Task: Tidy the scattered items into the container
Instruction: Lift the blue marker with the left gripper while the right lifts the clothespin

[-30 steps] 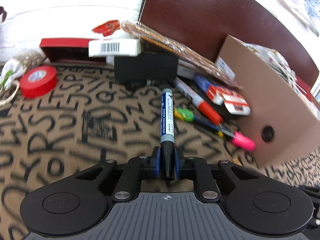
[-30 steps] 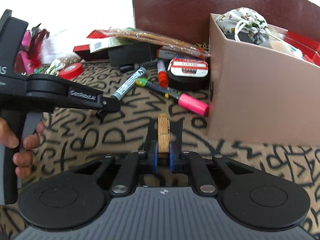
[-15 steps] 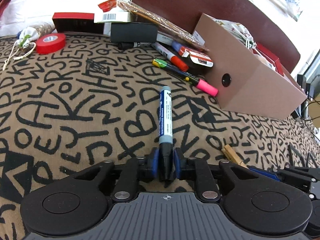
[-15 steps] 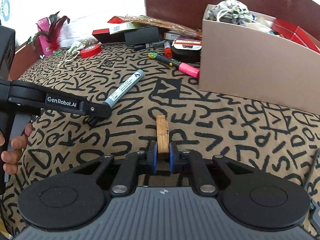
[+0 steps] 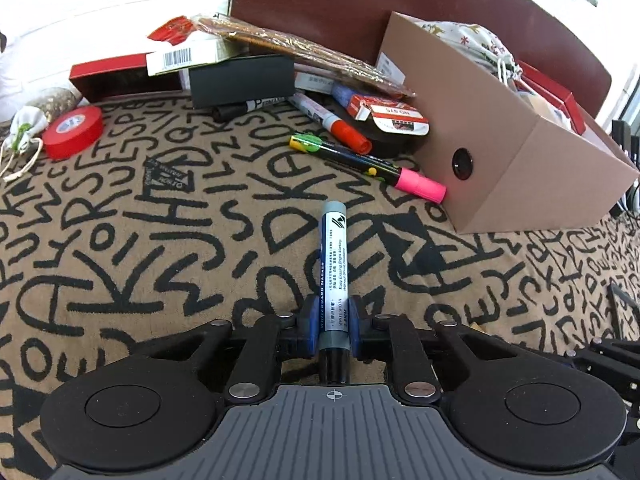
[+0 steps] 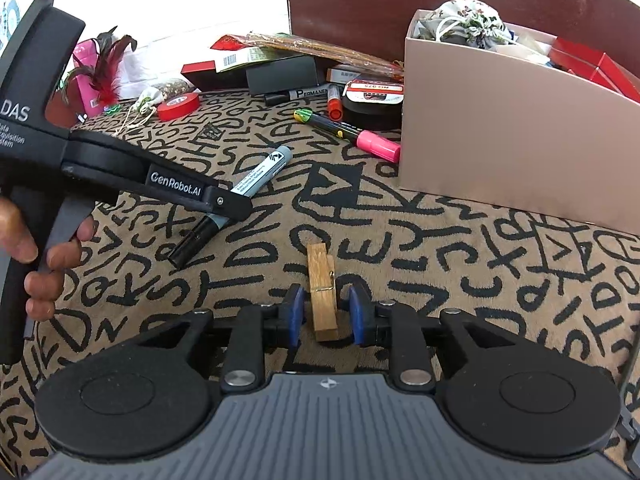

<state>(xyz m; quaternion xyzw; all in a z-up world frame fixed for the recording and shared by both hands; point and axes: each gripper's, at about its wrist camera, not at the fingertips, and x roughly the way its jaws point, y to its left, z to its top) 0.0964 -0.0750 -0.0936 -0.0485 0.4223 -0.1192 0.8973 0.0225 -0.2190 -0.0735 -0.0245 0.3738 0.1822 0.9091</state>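
Observation:
My left gripper [image 5: 333, 322] is shut on a grey-blue whiteboard marker [image 5: 333, 264] that points forward over the patterned cloth; the marker also shows in the right wrist view [image 6: 256, 178]. My right gripper [image 6: 325, 314] is open, with a wooden clothespin [image 6: 322, 292] lying on the cloth between its blue pads, touching neither. The brown cardboard box [image 5: 520, 160] stands at the right, several items inside; it also shows in the right wrist view [image 6: 500, 140].
By the box lie a pink-capped marker [image 5: 368, 164], an orange-capped marker [image 5: 332, 122], a black permanent marker [image 6: 296, 94] and a pile of small boxes [image 5: 240, 76]. A red tape roll [image 5: 72, 132] and a drawstring pouch [image 5: 28, 124] sit at the left.
My right gripper has opened and let go of the clothespin, which now lies on the cloth. My left gripper has moved closer to the box with the marker.

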